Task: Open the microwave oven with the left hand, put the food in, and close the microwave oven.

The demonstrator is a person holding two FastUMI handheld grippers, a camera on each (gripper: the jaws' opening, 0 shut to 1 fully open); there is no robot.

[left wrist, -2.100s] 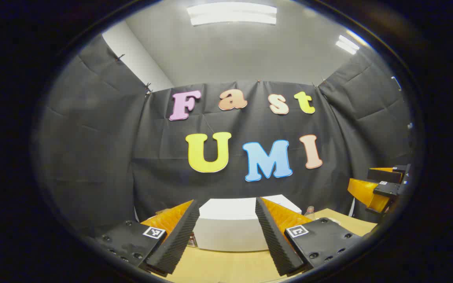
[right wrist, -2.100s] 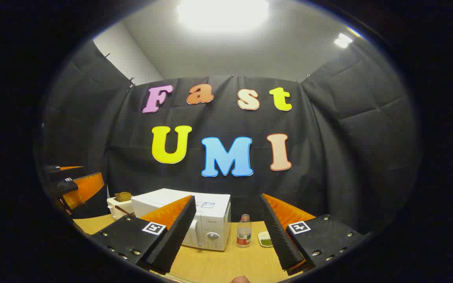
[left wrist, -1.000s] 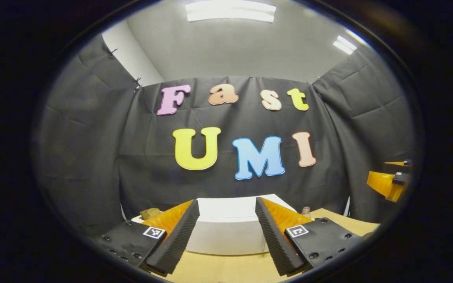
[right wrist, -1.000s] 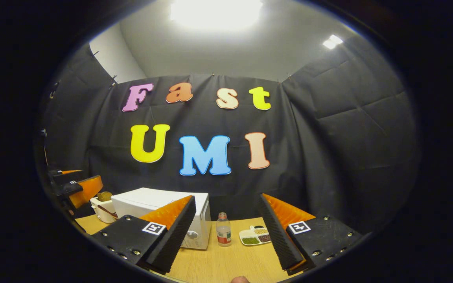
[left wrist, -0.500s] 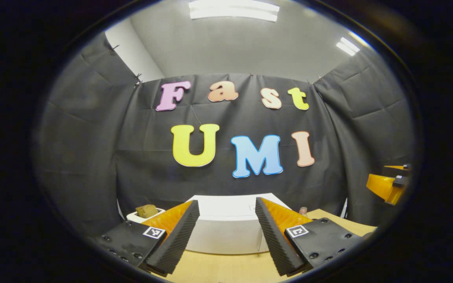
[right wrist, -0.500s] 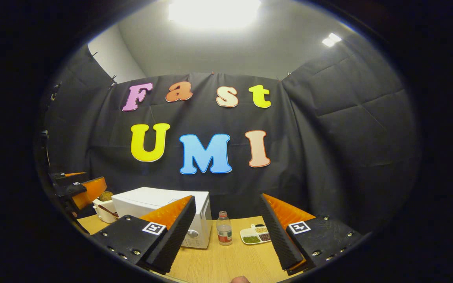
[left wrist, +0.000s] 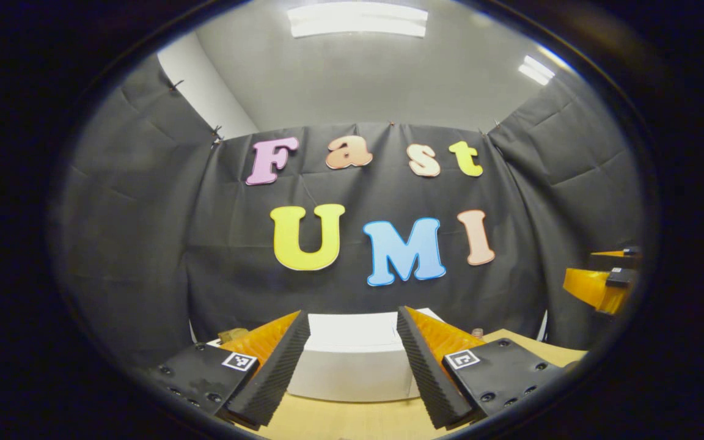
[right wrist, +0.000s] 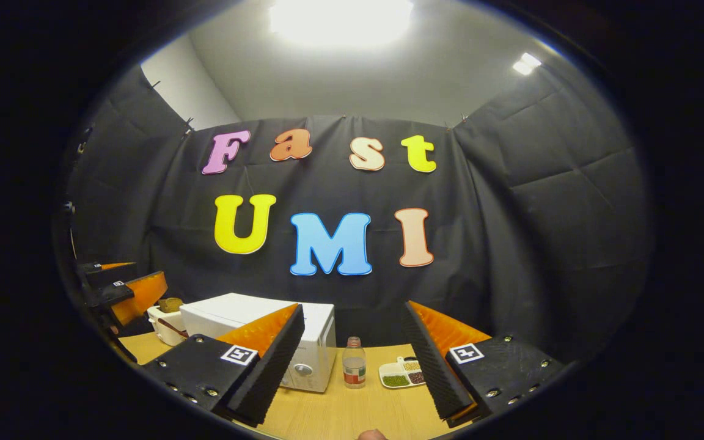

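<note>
Both claws stood open and empty, the left claw [left wrist: 352,366] facing the shut microwave [left wrist: 352,357] on the counter [left wrist: 352,421], as half a second before. From the right claw [right wrist: 352,366], the microwave [right wrist: 248,318], bottle [right wrist: 354,371] and dish [right wrist: 399,374] had slid slightly rightward and lower. The food [right wrist: 170,304] sat in a pot [right wrist: 165,322] left of the microwave.

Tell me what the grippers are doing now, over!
Left gripper open, nothing held, aimed at the microwave oven. Right gripper open, nothing held. Oven door shut; bread in its bowl beside it. Bottle stands right of the oven.
</note>
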